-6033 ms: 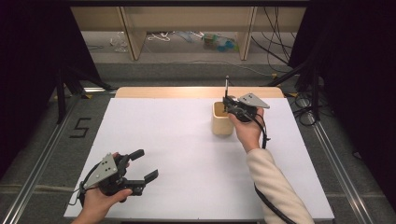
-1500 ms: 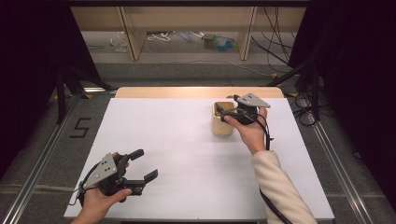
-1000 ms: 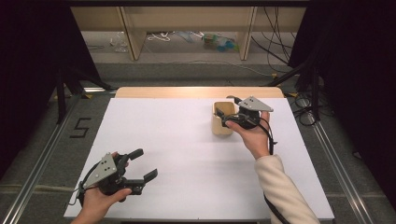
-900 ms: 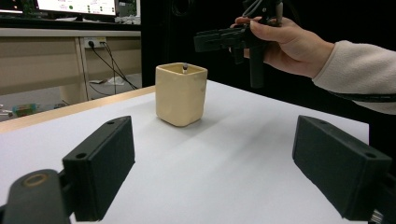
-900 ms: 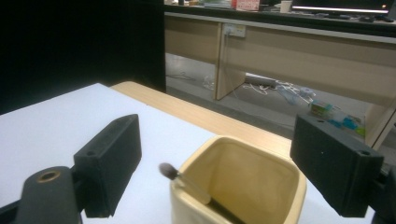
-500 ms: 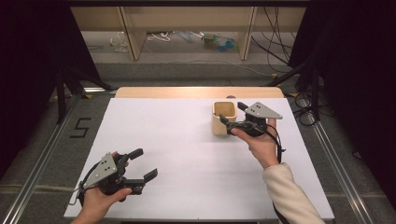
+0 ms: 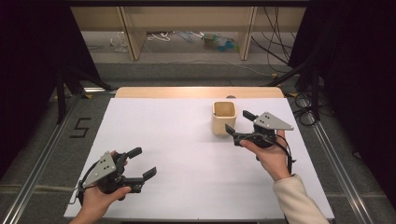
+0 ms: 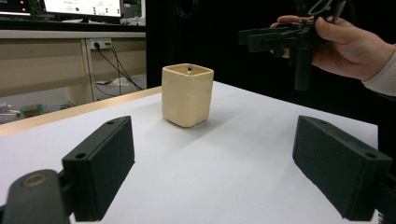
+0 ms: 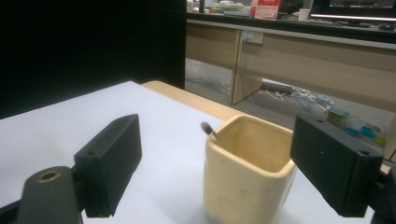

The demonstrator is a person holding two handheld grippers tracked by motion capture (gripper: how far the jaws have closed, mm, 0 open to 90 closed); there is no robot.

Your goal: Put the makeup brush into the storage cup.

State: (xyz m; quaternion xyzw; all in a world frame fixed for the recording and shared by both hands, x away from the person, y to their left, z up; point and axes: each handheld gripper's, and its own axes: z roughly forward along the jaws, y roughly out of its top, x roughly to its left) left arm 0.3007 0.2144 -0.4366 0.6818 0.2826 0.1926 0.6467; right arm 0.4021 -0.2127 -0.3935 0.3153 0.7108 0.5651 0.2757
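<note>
A cream square cup (image 7: 224, 118) stands on the white table toward the back right. In the right gripper view the cup (image 9: 247, 179) is close ahead, and the dark tip of a thin stick (image 9: 207, 128) leans out over its rim. That tip (image 8: 189, 68) also peeks above the cup (image 8: 187, 97) in the left gripper view. My right gripper (image 7: 239, 122) hovers just right of the cup, open and holding nothing. My left gripper (image 7: 143, 162) rests near the front left, open, with nothing between its jaws.
The white table top (image 7: 187, 140) ends in a wooden strip (image 7: 196, 92) at the back. Beyond it stand wooden shelf legs (image 7: 131, 32) with cables (image 7: 275, 42) on the floor. A metal rail (image 7: 336, 172) runs along the right side.
Six seconds ago my right gripper held the stick upright over the cup. The stick now sits in the cup, and the gripper has drawn back right and toward me, open. The left gripper stayed still.
</note>
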